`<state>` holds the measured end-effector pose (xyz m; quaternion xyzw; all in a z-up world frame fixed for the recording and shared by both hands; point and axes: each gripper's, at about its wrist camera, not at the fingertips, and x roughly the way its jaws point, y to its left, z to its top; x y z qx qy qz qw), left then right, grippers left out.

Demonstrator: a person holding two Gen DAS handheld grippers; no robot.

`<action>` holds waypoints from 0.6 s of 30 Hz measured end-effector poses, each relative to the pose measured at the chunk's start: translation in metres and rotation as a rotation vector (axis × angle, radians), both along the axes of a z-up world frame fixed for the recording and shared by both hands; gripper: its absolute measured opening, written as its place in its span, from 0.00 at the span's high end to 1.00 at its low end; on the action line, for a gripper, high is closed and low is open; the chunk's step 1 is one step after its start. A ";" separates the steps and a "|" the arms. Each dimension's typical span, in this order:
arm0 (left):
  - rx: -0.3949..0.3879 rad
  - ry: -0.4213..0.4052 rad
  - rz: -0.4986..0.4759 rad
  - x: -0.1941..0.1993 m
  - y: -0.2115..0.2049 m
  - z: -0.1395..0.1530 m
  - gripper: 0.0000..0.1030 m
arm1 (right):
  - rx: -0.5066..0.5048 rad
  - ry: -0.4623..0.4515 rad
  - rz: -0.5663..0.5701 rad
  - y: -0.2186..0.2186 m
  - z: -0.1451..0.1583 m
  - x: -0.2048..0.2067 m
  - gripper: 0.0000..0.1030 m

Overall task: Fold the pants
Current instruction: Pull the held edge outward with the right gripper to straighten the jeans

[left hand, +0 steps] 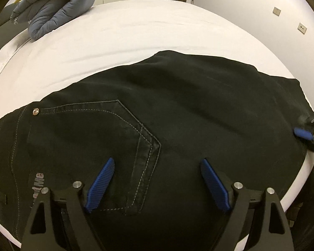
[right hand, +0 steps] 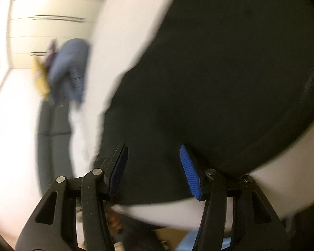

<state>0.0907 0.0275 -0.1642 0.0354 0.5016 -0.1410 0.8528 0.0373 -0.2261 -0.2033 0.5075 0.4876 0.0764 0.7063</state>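
Observation:
Black pants (left hand: pixel 178 96) lie folded on a white bed (left hand: pixel 115 31), back pocket with pale stitching facing up. My left gripper (left hand: pixel 158 160) hovers over that pocket, open, with nothing gripped between its blue pads. At the right end of the pants, one blue pad (left hand: pixel 302 133) of my right gripper shows at the frame's edge. The right wrist view is blurred: my right gripper (right hand: pixel 154 146) has its pads apart over the edge of the pants (right hand: pixel 219 62), and neither pad presses on the fabric.
A blue-grey padded jacket (left hand: pixel 56 6) lies bunched at the bed's far left corner, also blurred in the right wrist view (right hand: pixel 71 69). White wardrobe doors and a wall with sockets stand behind the bed. The bed's near edge curves under the pants.

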 end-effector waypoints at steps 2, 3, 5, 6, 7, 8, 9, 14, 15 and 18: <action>0.010 0.002 0.009 -0.003 0.008 0.002 0.16 | -0.010 0.034 -0.051 -0.028 -0.011 -0.005 1.00; 0.009 0.004 0.020 -0.005 0.012 0.003 0.18 | 0.001 0.017 -0.118 -0.048 -0.011 -0.015 1.00; -0.018 0.001 0.048 -0.008 0.026 0.012 0.20 | -0.085 0.014 -0.223 -0.082 0.001 -0.033 1.00; -0.029 -0.013 0.058 -0.007 0.032 0.017 0.20 | -0.148 0.023 -0.257 -0.094 0.014 -0.039 1.00; -0.032 -0.037 0.074 -0.004 0.038 0.023 0.20 | -0.198 0.022 -0.267 -0.098 0.025 -0.040 0.95; -0.035 -0.047 0.084 0.002 0.043 0.027 0.20 | -0.235 0.005 -0.256 -0.096 0.037 -0.037 0.93; -0.037 -0.054 0.096 0.009 0.047 0.029 0.20 | -0.243 -0.026 -0.208 -0.086 0.049 -0.027 0.93; 0.001 -0.032 0.169 0.041 0.073 0.016 0.26 | -0.133 -0.212 0.261 0.058 0.080 0.068 0.93; -0.009 -0.024 0.173 0.042 0.080 0.012 0.28 | -0.111 -0.250 0.357 0.099 0.082 0.090 0.93; -0.015 -0.018 0.163 0.043 0.086 0.007 0.30 | -0.047 -0.261 0.497 0.180 0.065 0.143 0.92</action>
